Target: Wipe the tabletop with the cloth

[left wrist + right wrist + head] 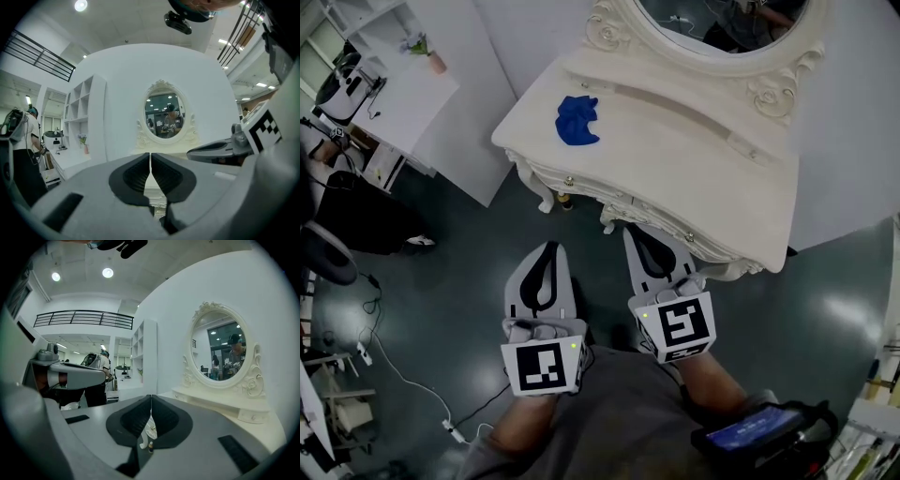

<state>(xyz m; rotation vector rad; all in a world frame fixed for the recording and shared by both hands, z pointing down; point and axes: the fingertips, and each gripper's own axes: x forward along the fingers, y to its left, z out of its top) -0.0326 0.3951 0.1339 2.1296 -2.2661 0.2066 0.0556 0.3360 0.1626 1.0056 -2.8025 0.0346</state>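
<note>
On the far left of the cream dressing table [694, 178], the blue cloth [577, 121] lies crumpled on the tabletop, untouched, below the oval mirror [722, 23]; both tools hang side by side out over the dark floor [459, 281], well short of it; left gripper [547, 247] clenched tight on nothing; right gripper [636, 232] likewise closed and empty, its tip just at the table's near edge; both point level towards the table.

Mirror [722, 23] cut at top, table legs [546, 195] mostly hidden
</note>
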